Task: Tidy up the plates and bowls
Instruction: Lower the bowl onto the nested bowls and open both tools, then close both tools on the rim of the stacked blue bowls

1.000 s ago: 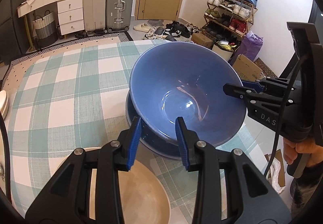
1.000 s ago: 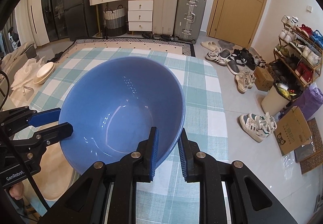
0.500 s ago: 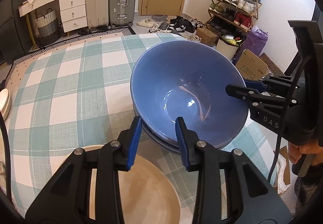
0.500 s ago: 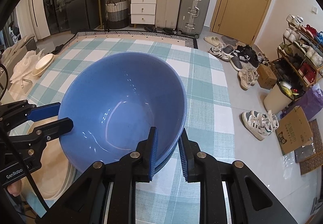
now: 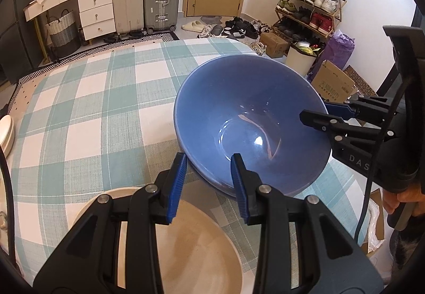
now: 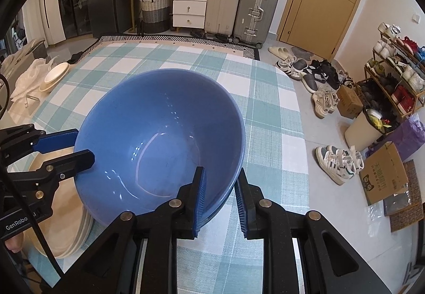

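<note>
Bowl (image 6: 159, 145), glossy blue and deep, sits nested on another blue one on the checked woven cloth of the surface (image 5: 87, 113), lower than a second ago. Right tool (image 6: 219, 193) straddles its rim, spread, no longer clenched. Left tool (image 5: 207, 185) is released, above round beige plates (image 5: 196, 249).

Blue bowl (image 5: 249, 119): glossy glazed ceramic, smooth, bright highlights inside. Beige plates (image 6: 66, 230): matt, faintly speckled ceramic look. Tablecloth (image 5: 87, 119): woven checked cloth, visible coarse texture. Left gripper (image 5: 207, 185), right gripper (image 6: 219, 195): matt black plastic, ribbed blue pads, small shiny metal rivets.
</note>
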{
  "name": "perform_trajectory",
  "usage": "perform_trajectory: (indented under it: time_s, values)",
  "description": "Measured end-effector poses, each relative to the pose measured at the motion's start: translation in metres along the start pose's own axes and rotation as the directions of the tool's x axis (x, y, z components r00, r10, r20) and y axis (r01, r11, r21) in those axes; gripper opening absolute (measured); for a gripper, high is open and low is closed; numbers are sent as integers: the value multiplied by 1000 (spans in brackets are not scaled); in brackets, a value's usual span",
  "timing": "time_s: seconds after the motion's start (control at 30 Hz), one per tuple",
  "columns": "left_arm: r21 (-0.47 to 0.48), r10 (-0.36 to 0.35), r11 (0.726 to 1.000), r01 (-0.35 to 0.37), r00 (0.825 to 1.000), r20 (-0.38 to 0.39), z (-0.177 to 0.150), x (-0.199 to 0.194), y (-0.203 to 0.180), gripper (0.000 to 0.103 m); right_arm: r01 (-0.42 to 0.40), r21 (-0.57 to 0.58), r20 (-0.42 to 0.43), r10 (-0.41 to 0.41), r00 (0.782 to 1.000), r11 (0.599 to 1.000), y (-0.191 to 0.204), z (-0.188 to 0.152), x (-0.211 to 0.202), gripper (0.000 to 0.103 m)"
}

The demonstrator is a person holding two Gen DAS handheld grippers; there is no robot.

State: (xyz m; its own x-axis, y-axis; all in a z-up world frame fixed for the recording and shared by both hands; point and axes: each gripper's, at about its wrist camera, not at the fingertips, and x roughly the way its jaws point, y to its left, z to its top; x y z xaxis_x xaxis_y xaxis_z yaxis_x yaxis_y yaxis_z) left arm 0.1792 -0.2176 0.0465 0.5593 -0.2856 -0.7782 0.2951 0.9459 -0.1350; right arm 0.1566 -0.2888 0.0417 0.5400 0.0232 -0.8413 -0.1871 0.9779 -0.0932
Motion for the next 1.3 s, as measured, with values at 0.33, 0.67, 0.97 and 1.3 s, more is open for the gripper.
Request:
perform_trajectory:
  time_s: [0.33,0.67,0.97,1.3]
  values:
    - [2,4,1000,-4,1000,-3,0,5,4,31,4,-9,-21,-4,1000,1000,0,-6,8,24]
    - [-45,-15,999,15,1000,0,10,8,24,53,-67,21,26,66,997,998,-12,-2,2,52]
    - [-71,-41,997,40,999,-9,23,17,35,80,-136,117,49,131,990,984,-31,-2,9,83]
    - [-83,-48,996,46,999,-21,26,39,38,101,-175,177,62,166,984,968,-36,-7,29,95]
